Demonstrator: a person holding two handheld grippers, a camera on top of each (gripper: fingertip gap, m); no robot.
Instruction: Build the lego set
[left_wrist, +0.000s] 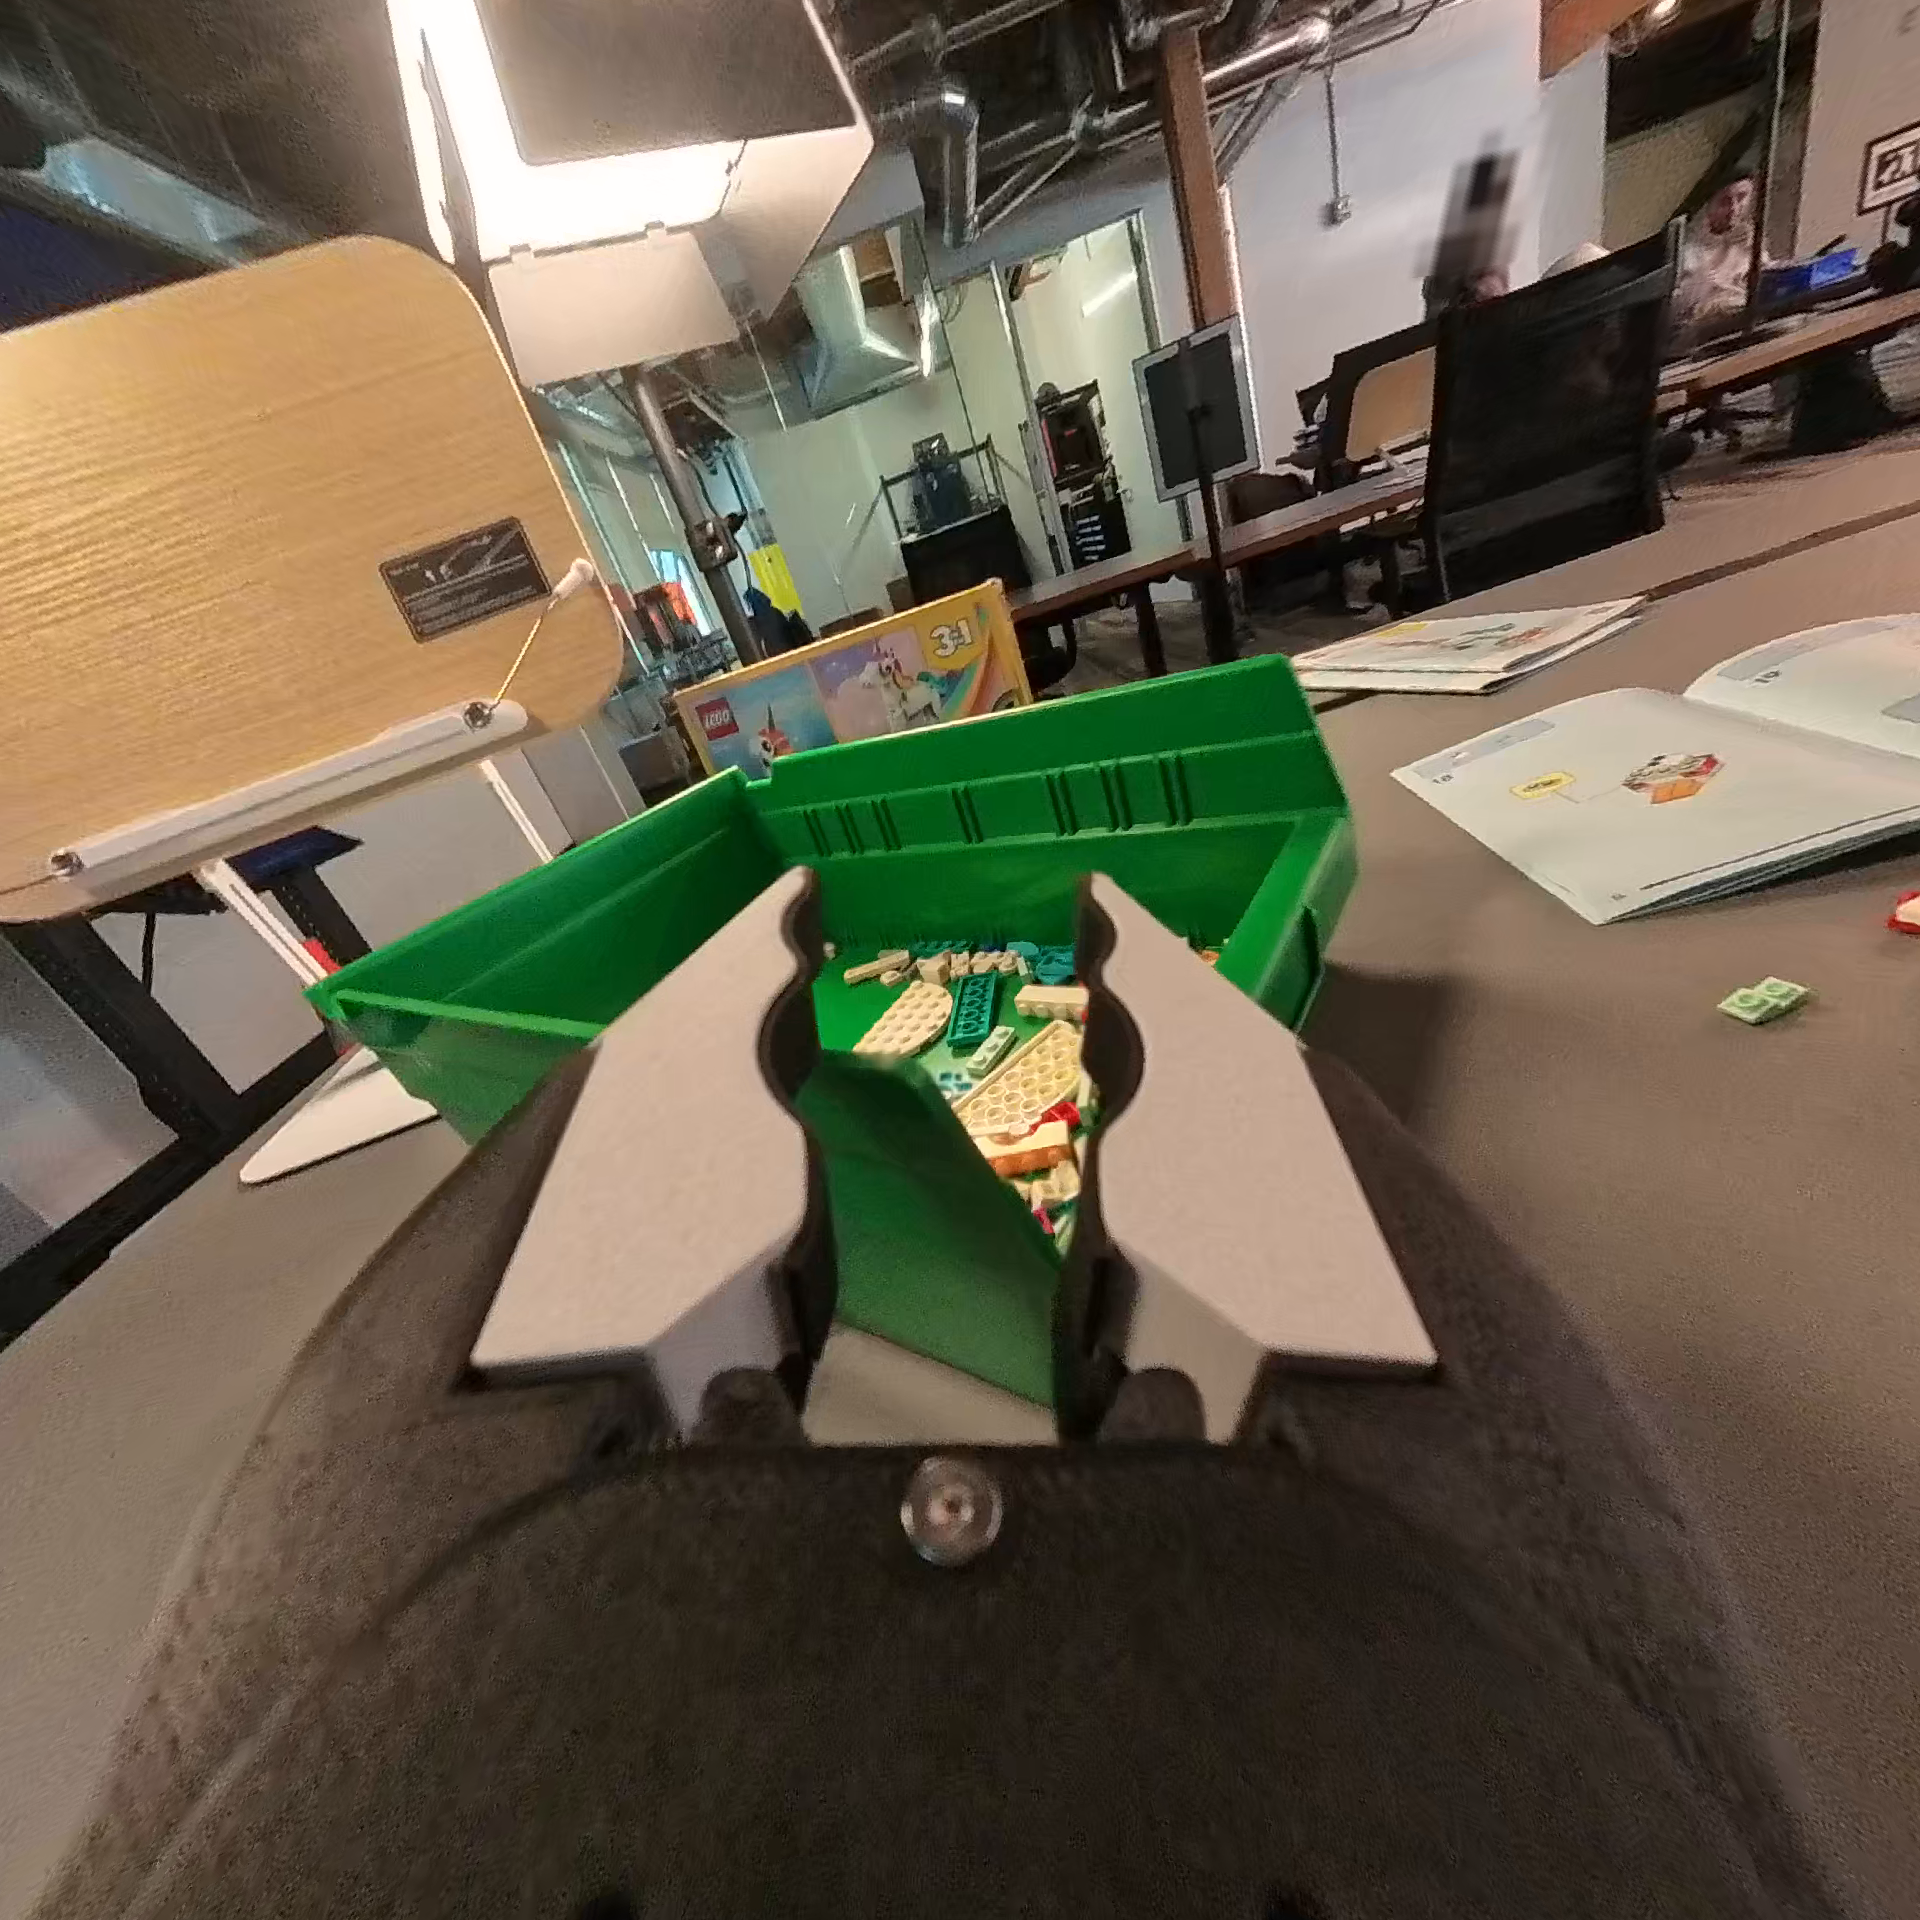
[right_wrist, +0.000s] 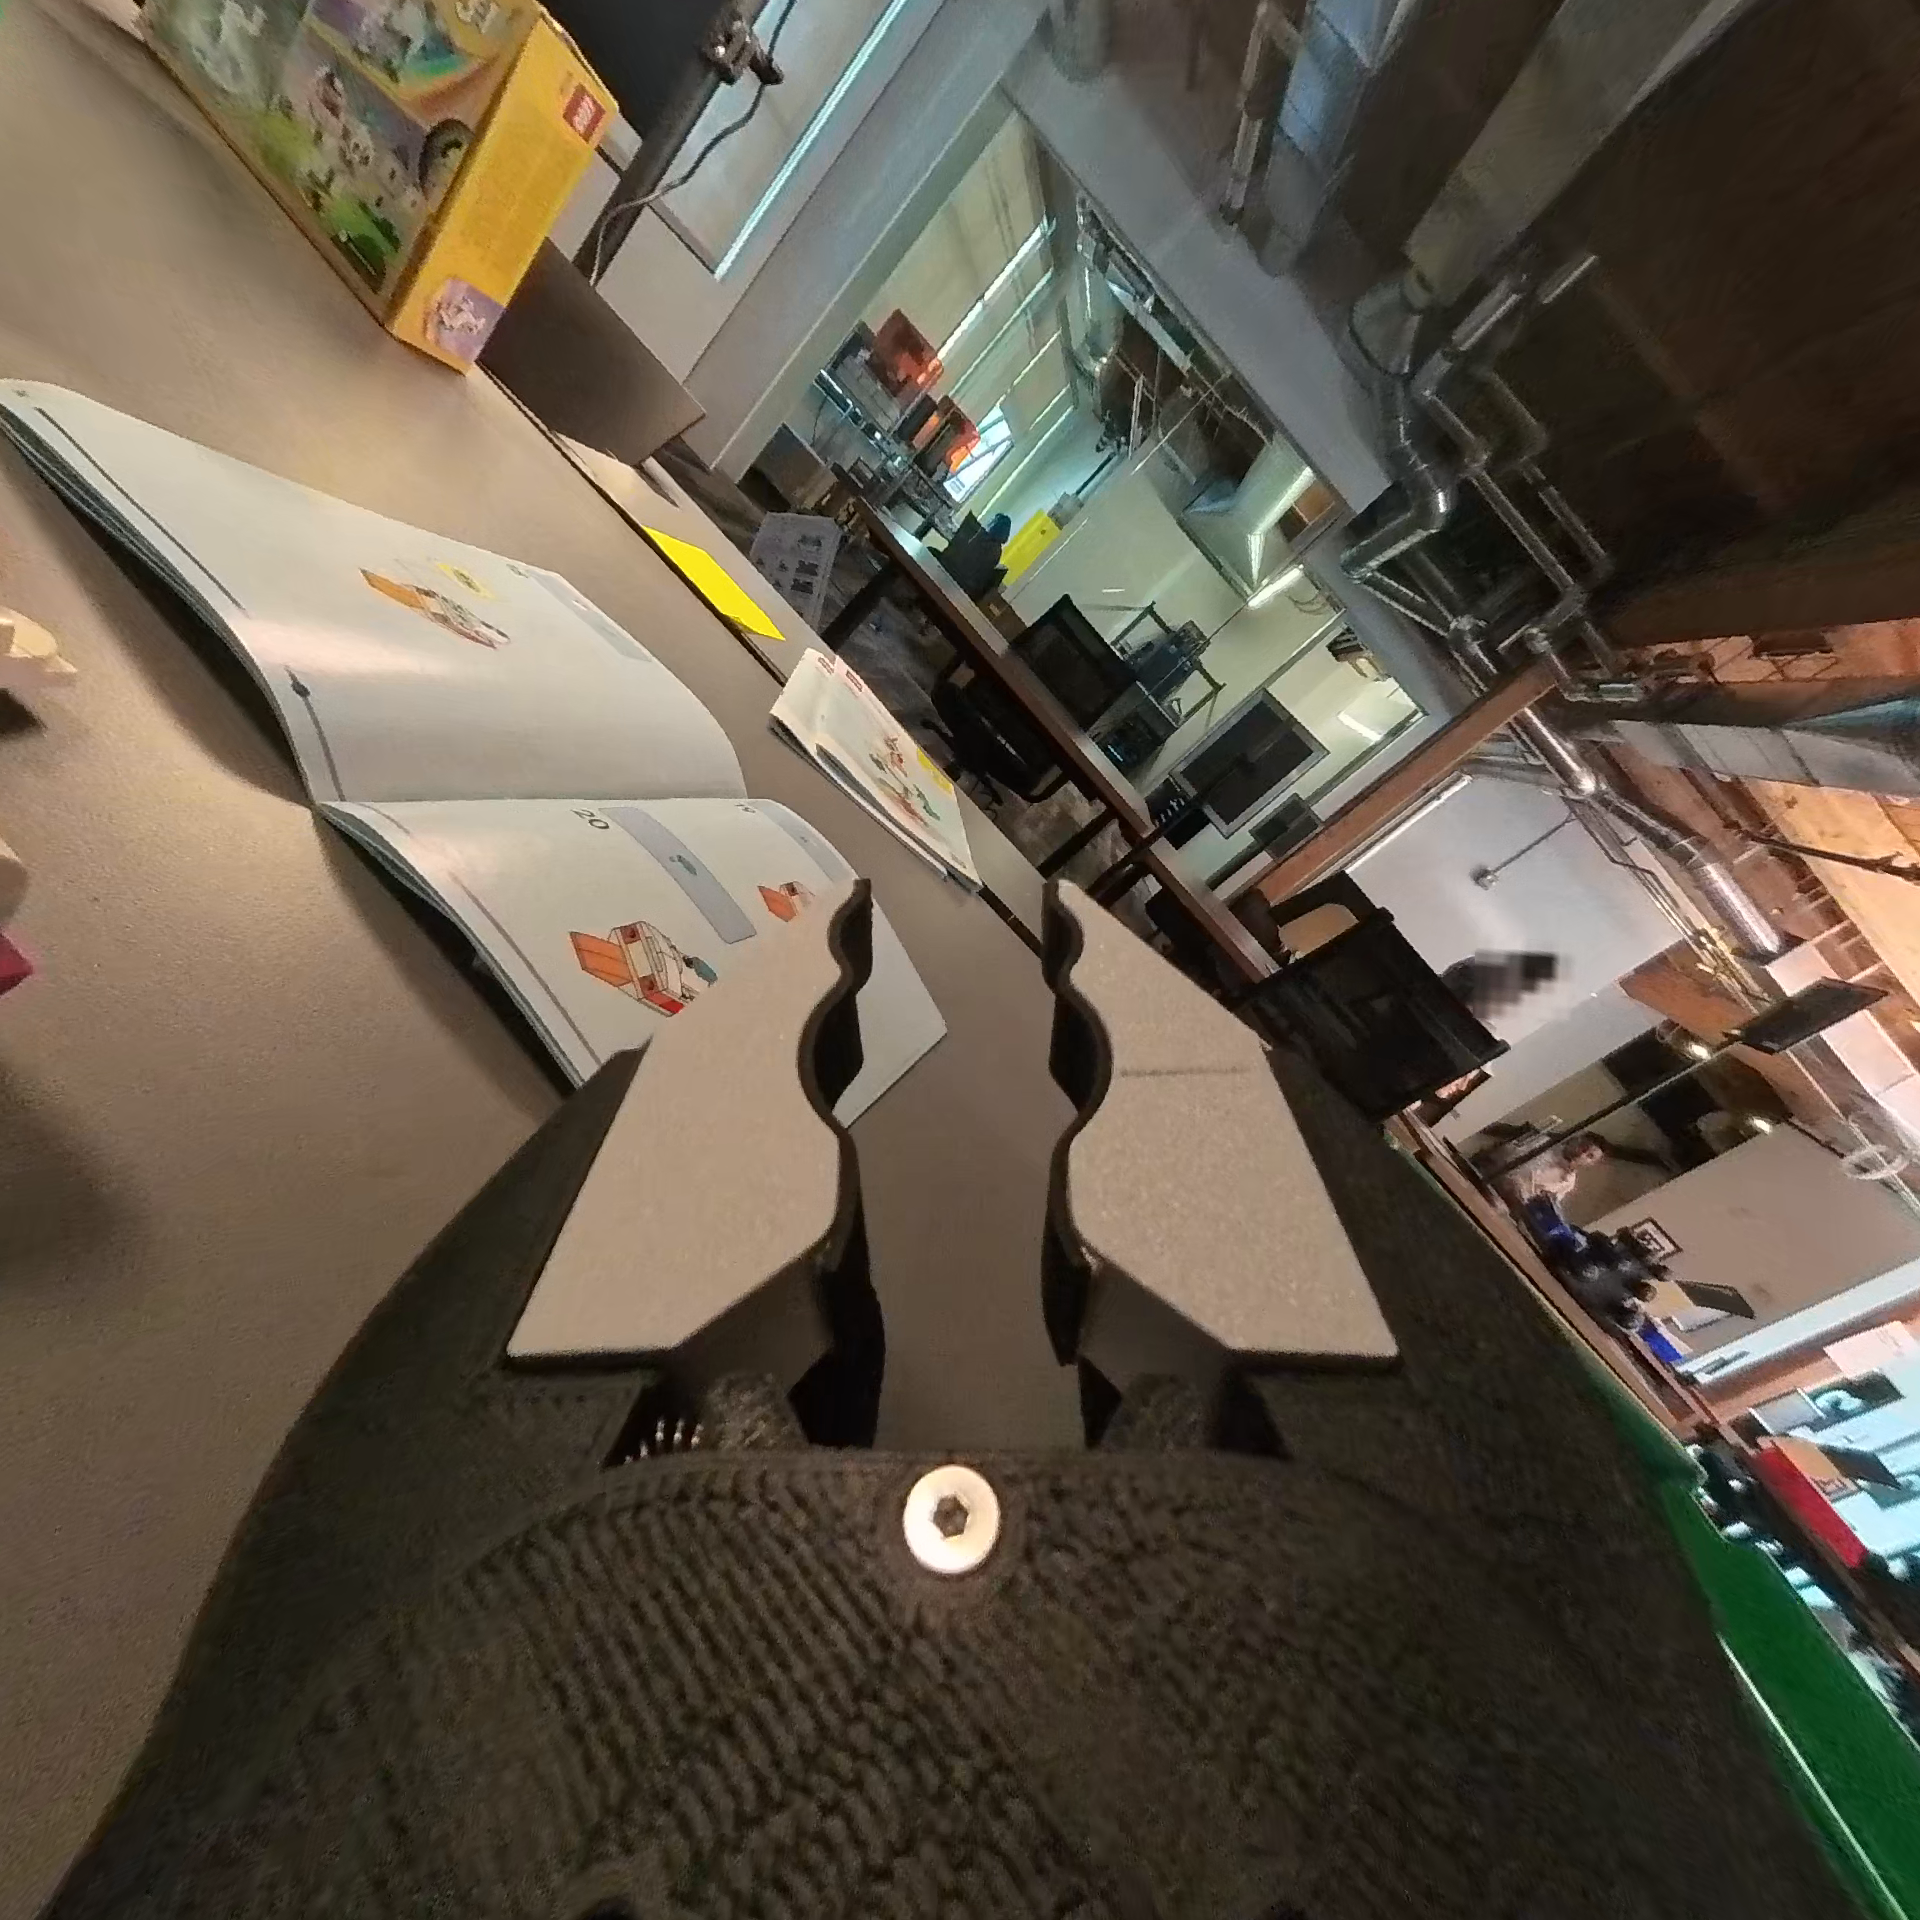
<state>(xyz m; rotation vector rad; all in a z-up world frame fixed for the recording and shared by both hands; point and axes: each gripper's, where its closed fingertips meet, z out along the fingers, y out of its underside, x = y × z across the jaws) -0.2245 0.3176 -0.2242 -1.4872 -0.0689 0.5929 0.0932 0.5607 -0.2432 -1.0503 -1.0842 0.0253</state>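
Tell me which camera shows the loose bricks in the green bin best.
The left wrist view: it looks straight into the green bin, with the loose bricks visible between the open left gripper. The right wrist view shows only a green edge, no bricks.

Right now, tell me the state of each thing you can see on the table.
Left gripper: open, empty, above the bin.
Right gripper: open, empty.
Green bin: uncovered, loose bricks inside.
Instruction booklet: lying open.
Second booklet: closed, flat.
Set box: lying flat.
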